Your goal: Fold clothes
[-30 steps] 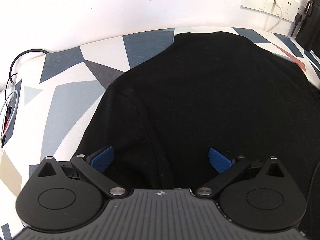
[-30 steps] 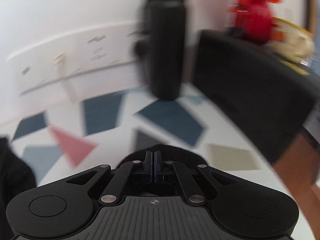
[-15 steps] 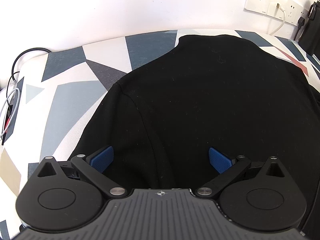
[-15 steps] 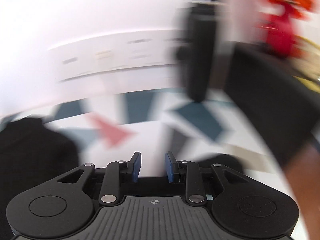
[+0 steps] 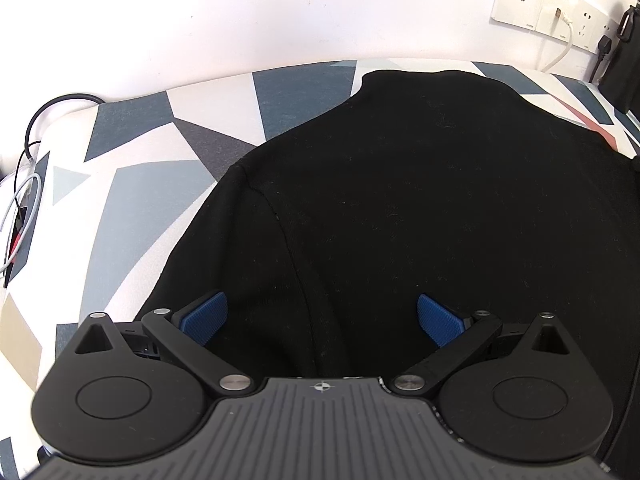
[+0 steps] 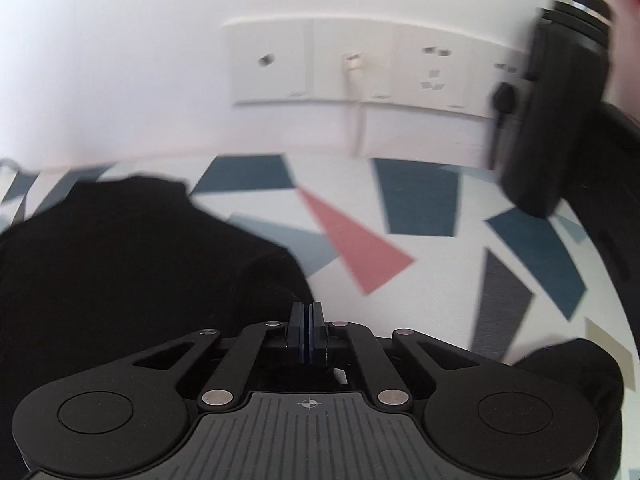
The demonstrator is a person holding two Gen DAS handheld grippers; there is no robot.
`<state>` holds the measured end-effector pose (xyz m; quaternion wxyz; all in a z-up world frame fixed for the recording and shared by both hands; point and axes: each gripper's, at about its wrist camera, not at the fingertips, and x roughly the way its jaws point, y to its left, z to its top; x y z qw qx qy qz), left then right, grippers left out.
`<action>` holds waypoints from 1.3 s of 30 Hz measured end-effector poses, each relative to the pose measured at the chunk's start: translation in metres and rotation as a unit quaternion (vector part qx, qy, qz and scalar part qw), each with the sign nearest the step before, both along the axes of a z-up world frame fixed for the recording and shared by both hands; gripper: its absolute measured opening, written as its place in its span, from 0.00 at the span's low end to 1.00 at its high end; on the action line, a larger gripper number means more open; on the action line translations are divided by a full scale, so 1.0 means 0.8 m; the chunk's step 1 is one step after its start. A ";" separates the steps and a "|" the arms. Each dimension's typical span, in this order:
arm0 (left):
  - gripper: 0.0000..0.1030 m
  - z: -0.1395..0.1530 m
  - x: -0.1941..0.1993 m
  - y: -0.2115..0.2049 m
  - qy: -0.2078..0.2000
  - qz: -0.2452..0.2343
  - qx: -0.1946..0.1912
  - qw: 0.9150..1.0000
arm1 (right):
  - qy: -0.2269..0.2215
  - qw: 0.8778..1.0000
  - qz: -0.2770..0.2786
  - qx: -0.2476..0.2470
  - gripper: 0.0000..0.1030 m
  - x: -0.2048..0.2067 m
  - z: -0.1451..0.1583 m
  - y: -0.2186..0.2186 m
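1. The black garment (image 5: 420, 200) lies spread flat on the bench (image 5: 132, 184), which wears a white cover printed with blue, grey and red triangles. In the left wrist view the cloth fills the middle and right of the scene, its rounded far edge reaching close to the wall. A seam runs from its left shoulder down towards the near edge.

2. The left gripper (image 5: 322, 318) hangs over the near part of the garment with its jaws spread wide. The blue pads (image 5: 204, 316) hold nothing.

3. The right gripper (image 6: 307, 334) has its jaws pressed together. No cloth shows between the pads, though the garment (image 6: 120, 272) lies just to its left and a second dark fold (image 6: 576, 376) sits at its near right.

4. On the far right of the bench stands a tall black bottle (image 6: 556, 120), blurred in the right wrist view.

5. A white row of wall sockets (image 6: 352, 64) sits on the far wall, with a white cable (image 6: 360, 120) plugged in.

6. Loose cables (image 5: 28, 184) hang off the far left edge of the bench.
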<state>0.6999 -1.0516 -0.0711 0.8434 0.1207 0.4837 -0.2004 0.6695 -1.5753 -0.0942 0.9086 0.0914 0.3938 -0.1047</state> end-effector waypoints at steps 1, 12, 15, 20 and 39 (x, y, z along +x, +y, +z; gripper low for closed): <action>1.00 0.000 0.000 0.000 0.000 0.000 0.000 1.000 | 0.003 1.000 -0.010 0.003 0.00 -0.001 -0.003 -0.007; 1.00 -0.001 -0.001 0.001 -0.004 0.004 -0.003 1.000 | 0.000 0.996 -0.038 -0.076 0.08 0.011 -0.002 0.009; 1.00 -0.001 -0.003 0.002 -0.007 0.006 -0.004 1.000 | -0.019 0.996 0.020 -0.082 0.29 0.013 0.014 0.045; 1.00 0.004 -0.002 0.009 -0.016 0.010 -0.002 1.000 | -0.005 0.995 0.086 -0.055 0.47 0.004 0.011 0.110; 0.99 0.017 -0.164 0.213 0.003 0.102 0.008 0.995 | 0.045 0.997 0.051 0.035 0.62 -0.039 0.002 0.172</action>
